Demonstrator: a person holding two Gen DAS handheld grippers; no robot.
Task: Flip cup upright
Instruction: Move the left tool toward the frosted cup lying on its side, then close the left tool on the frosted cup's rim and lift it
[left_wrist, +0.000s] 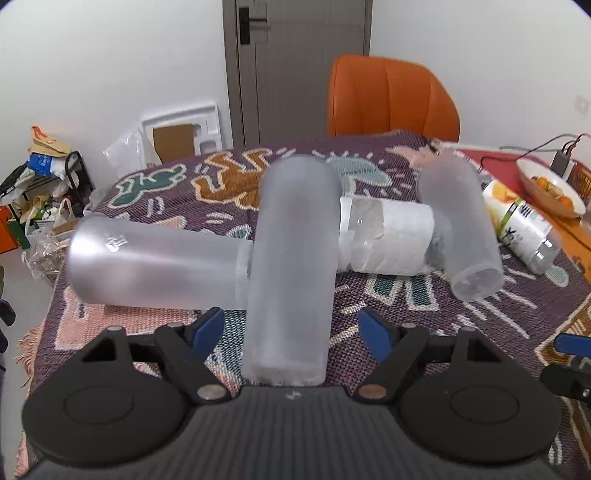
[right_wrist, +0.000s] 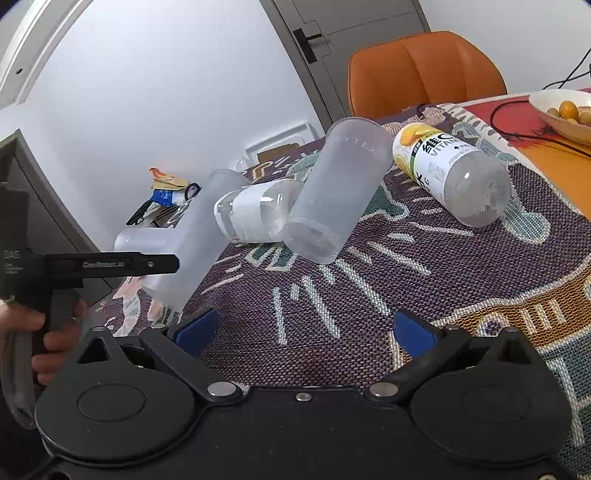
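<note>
Three frosted plastic cups lie on their sides on the patterned cloth. In the left wrist view the middle cup (left_wrist: 291, 258) points toward me, its near end between the fingers of my open left gripper (left_wrist: 291, 332), which do not touch it. A second cup (left_wrist: 155, 266) lies crosswise at the left. A third cup (left_wrist: 461, 229) leans at the right. In the right wrist view my right gripper (right_wrist: 303, 332) is open and empty over the cloth, short of the leaning cup (right_wrist: 332, 195). The middle cup (right_wrist: 195, 243) shows at the left.
A clear bottle with a white label (left_wrist: 384, 236) lies behind the cups. A labelled drink bottle (right_wrist: 450, 173) lies at the right. A bowl of fruit (right_wrist: 565, 114) and cables sit at the far right. An orange chair (left_wrist: 391, 96) stands behind the table.
</note>
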